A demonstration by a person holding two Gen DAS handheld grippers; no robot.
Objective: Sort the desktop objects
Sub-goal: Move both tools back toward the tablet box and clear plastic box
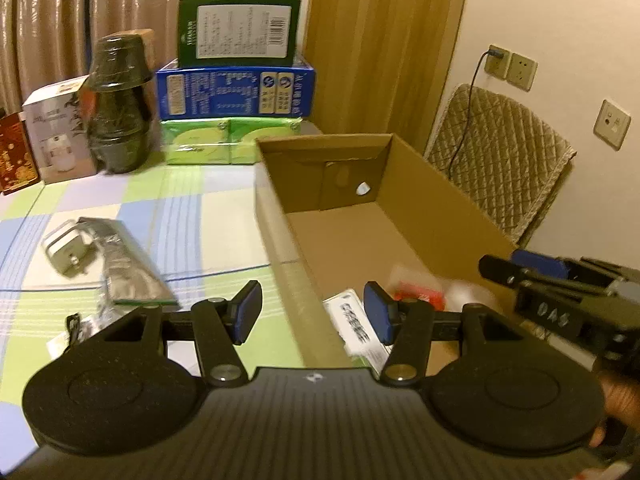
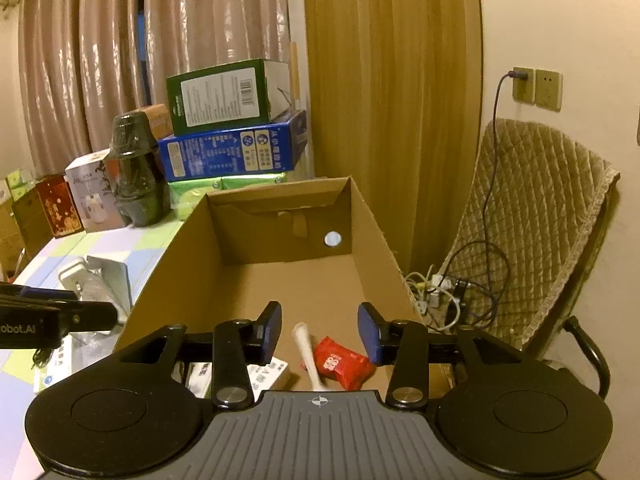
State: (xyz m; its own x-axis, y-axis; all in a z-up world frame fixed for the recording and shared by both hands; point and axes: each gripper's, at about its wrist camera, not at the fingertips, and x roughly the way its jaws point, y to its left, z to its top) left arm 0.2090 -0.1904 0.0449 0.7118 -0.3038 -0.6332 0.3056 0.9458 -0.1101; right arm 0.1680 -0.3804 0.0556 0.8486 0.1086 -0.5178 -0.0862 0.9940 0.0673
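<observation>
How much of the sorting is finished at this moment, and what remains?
Done: a red packet, a white spoon and a white box lie in the cardboard box. In hand: nothing; both grippers open. Left: a white charger and a silver pouch on the table.

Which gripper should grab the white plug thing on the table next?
Probably the left gripper: it's open, empty, and nearer the white charger. The right gripper sits over the cardboard box.

Left wrist view: red packet [image 1: 420, 294] in cardboard box [image 1: 432, 208] smeared by blur, print unreadable. White carton [image 1: 356, 326] partly hidden behind left claw [image 1: 314, 314]. Silvery item [image 1: 128, 264] on tabletop [image 1: 208, 216] blurred, possibly a foil bag.
</observation>
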